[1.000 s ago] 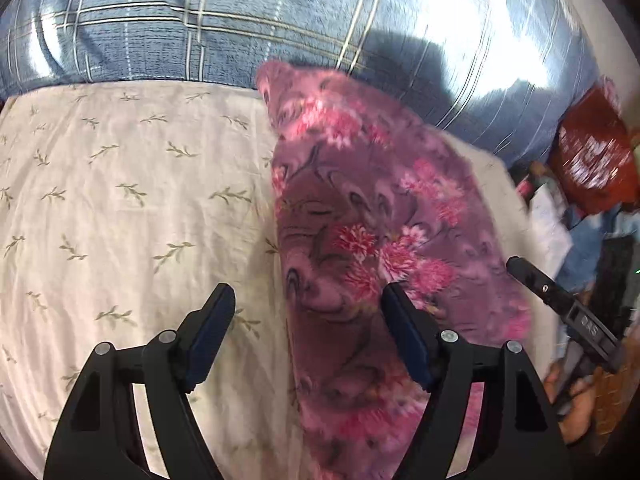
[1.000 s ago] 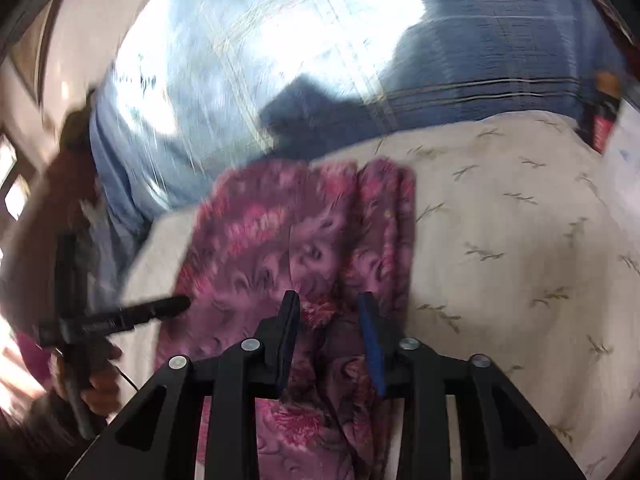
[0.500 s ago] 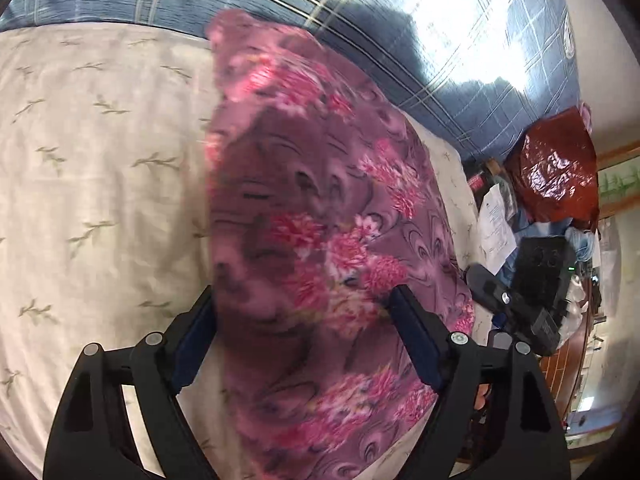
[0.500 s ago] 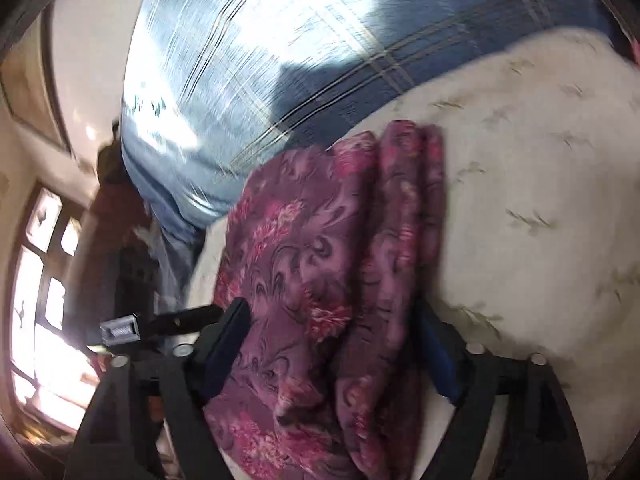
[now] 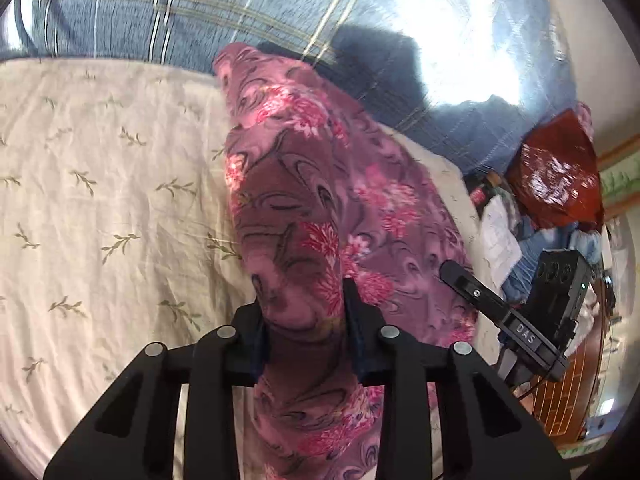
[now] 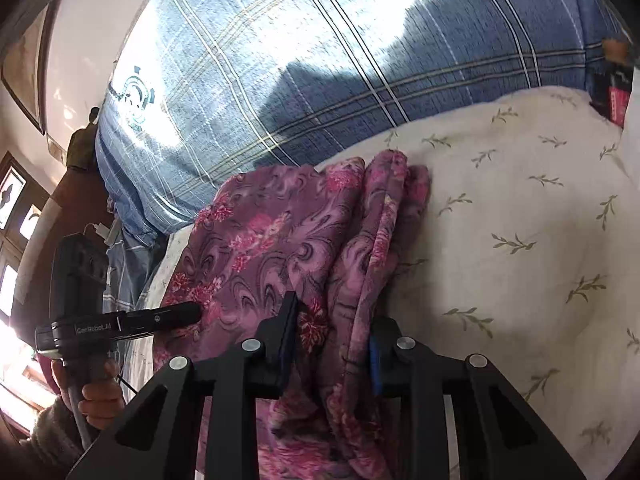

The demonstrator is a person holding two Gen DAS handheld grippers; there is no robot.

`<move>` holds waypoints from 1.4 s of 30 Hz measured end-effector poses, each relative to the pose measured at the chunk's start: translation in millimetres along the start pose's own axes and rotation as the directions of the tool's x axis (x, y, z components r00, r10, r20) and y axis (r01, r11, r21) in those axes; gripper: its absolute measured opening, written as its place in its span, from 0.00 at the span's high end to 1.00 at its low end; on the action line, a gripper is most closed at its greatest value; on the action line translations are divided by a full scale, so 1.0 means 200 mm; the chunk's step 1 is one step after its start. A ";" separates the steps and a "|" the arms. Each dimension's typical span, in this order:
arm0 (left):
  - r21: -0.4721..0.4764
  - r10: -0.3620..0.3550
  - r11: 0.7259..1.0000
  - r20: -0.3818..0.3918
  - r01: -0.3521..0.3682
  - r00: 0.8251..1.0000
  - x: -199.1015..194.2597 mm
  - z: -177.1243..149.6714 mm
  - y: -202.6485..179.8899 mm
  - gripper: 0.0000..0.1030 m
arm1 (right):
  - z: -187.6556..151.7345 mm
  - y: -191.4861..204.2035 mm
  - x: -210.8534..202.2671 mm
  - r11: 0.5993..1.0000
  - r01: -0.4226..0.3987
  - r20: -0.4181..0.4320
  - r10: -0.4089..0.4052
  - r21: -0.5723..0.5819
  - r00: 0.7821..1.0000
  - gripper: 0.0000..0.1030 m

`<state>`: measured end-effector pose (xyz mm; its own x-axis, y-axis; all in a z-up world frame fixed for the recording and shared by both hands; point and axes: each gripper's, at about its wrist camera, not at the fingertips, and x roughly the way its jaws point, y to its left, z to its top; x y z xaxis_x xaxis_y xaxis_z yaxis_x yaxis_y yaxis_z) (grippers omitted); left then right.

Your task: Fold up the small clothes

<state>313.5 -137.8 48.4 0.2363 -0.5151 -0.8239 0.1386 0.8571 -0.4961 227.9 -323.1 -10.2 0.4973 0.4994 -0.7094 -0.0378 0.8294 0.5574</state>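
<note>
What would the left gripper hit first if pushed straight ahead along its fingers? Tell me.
The left gripper is already shut on the purple floral garment; pushed on, it would likely press that cloth into the cream leaf-print sheet beneath, though depth is unclear.

Black tools (image 5: 304, 320), silver screws, fuzzy sleeve (image 6: 44, 436)

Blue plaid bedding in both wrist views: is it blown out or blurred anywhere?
Left wrist view: glare whitens the blue plaid bedding at upper right, with smear and a dark shadow patch beside it. Right wrist view: the bedding is blown out at top centre, shadowed lower down.
</note>
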 end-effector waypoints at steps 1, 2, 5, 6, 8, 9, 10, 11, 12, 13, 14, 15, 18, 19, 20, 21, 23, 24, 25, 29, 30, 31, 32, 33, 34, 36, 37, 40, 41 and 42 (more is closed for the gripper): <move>0.010 0.000 1.000 0.002 0.000 1.000 -0.03 -0.01 -0.01 0.72 | -0.01 0.02 -0.02 1.000 -0.004 0.007 0.004 0.000 1.000 0.72; 0.015 0.000 1.000 0.004 -0.001 1.000 -0.06 -0.03 0.00 0.72 | -0.02 0.05 -0.04 1.000 -0.010 0.011 0.010 -0.002 1.000 0.73; 0.014 -0.009 1.000 0.010 0.009 1.000 -0.18 -0.08 0.02 0.72 | -0.08 0.13 -0.10 1.000 -0.018 0.009 0.018 -0.010 1.000 0.73; 0.010 -0.015 1.000 0.012 0.014 1.000 -0.23 -0.11 0.04 0.72 | -0.11 0.17 -0.13 0.999 -0.030 0.011 0.031 -0.012 0.999 0.73; 0.007 -0.026 1.000 0.021 0.026 0.999 -0.31 -0.17 0.05 0.72 | -0.17 0.23 -0.17 0.998 -0.057 0.010 0.057 -0.012 0.998 0.73; 0.016 -0.031 0.999 0.028 0.031 0.999 -0.37 -0.22 0.07 0.72 | -0.21 0.27 -0.19 0.997 -0.076 0.010 0.076 -0.012 0.997 0.73; 0.024 -0.026 0.999 0.034 0.025 0.999 -0.42 -0.27 0.09 0.72 | -0.25 0.30 -0.22 0.995 -0.094 0.007 0.095 -0.015 0.995 0.73; 0.023 -0.024 0.999 0.038 0.023 0.999 -0.46 -0.32 0.11 0.72 | -0.29 0.34 -0.23 0.994 -0.111 0.002 0.111 -0.019 0.994 0.73; 0.019 -0.028 0.999 0.044 0.027 0.999 -0.49 -0.37 0.13 0.72 | -0.33 0.38 -0.24 0.991 -0.129 -0.006 0.129 -0.024 0.992 0.73; 0.013 -0.027 1.000 0.047 0.026 0.999 -0.53 -0.43 0.17 0.72 | -0.38 0.41 -0.25 0.990 -0.141 -0.014 0.140 -0.029 0.990 0.72; 0.007 -0.025 1.000 0.047 0.024 0.999 -0.55 -0.48 0.20 0.72 | -0.42 0.45 -0.24 0.988 -0.150 -0.021 0.149 -0.033 0.989 0.72; -0.004 -0.025 1.000 0.048 0.025 0.999 -0.56 -0.53 0.24 0.72 | -0.47 0.48 -0.23 0.987 -0.159 -0.031 0.157 -0.038 0.987 0.72; -0.058 -0.004 0.998 0.029 0.005 1.000 -0.54 -0.67 0.40 0.69 | -0.59 0.53 -0.15 0.988 -0.152 -0.073 0.149 -0.036 0.986 0.69; -0.082 0.029 0.996 0.012 -0.028 1.000 -0.50 -0.70 0.46 0.69 | -0.64 0.53 -0.08 0.992 -0.124 -0.104 0.120 -0.034 0.987 0.69; -0.110 0.051 0.993 -0.008 -0.052 0.999 -0.45 -0.72 0.52 0.62 | -0.68 0.52 -0.02 0.996 -0.084 -0.131 0.079 -0.036 0.988 0.67; -0.147 0.036 0.988 -0.025 -0.039 0.999 -0.42 -0.74 0.59 0.56 | -0.71 0.51 0.04 0.998 -0.030 -0.155 0.022 -0.051 0.988 0.62; -0.205 -0.030 0.978 -0.006 0.028 1.000 -0.44 -0.75 0.65 0.56 | -0.72 0.51 0.03 0.999 -0.029 -0.127 0.024 -0.042 0.992 0.62; -0.204 -0.042 0.978 0.004 0.042 0.999 -0.47 -0.75 0.65 0.56 | -0.70 0.51 0.01 0.999 -0.026 -0.132 0.024 -0.020 0.991 0.58; -0.176 -0.032 0.984 0.028 0.037 0.999 -0.51 -0.74 0.64 0.57 | -0.67 0.51 -0.02 1.000 -0.015 -0.126 0.013 -0.011 0.992 0.58; -0.048 0.006 0.999 0.185 0.003 0.983 -0.69 -0.64 0.51 0.54 | -0.54 0.56 -0.17 0.999 0.025 0.012 -0.025 -0.043 1.000 0.57; -0.008 0.022 1.000 0.211 -0.020 0.977 -0.70 -0.60 0.45 0.49 | -0.51 0.59 -0.17 0.998 0.009 0.032 -0.007 -0.063 0.999 0.57; 0.019 0.044 0.999 0.227 -0.049 0.973 -0.69 -0.56 0.42 0.48 | -0.48 0.63 -0.16 0.995 0.002 0.048 0.003 -0.096 0.999 0.58; 0.047 0.073 0.995 0.239 -0.087 0.968 -0.66 -0.52 0.39 0.48 | -0.46 0.67 -0.13 0.992 -0.002 0.057 0.009 -0.127 0.998 0.59; 0.072 0.101 0.990 0.241 -0.121 0.965 -0.61 -0.48 0.35 0.48 | -0.44 0.70 -0.08 0.988 -0.005 0.059 0.014 -0.152 0.998 0.61; 0.087 0.129 0.984 0.234 -0.153 0.964 -0.56 -0.44 0.33 0.48 | -0.44 0.71 -0.05 0.986 -0.006 0.055 0.016 -0.166 0.998 0.61; 0.096 0.164 0.978 0.212 -0.187 0.963 -0.43 -0.37 0.34 0.48 | -0.43 0.70 0.04 0.985 0.008 0.043 -0.001 -0.173 0.999 0.61; 0.093 0.203 0.970 0.209 -0.226 0.957 -0.37 -0.34 0.36 0.48 | -0.42 0.68 0.08 0.986 0.014 0.028 -0.009 -0.164 1.000 0.61; 0.062 0.259 0.961 0.136 -0.269 0.956 -0.18 -0.29 0.46 0.43 | -0.44 0.57 0.23 0.987 0.070 -0.045 -0.077 -0.142 0.996 0.65; 0.032 0.252 0.966 0.124 -0.258 0.960 -0.14 -0.28 0.51 0.34 | -0.43 0.54 0.22 0.990 0.037 -0.012 -0.039 -0.136 0.999 0.66; 0.013 0.255 0.966 0.149 -0.260 0.955 -0.14 -0.28 0.53 0.29 | -0.42 0.53 0.22 0.992 0.023 -0.024 -0.026 -0.126 0.999 0.66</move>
<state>268.2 -32.9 5.0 0.4041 -0.2730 -0.8730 0.0853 0.9615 -0.2612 172.5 -192.3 -19.0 0.4773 0.4835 -0.7337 -0.1351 0.8654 0.4824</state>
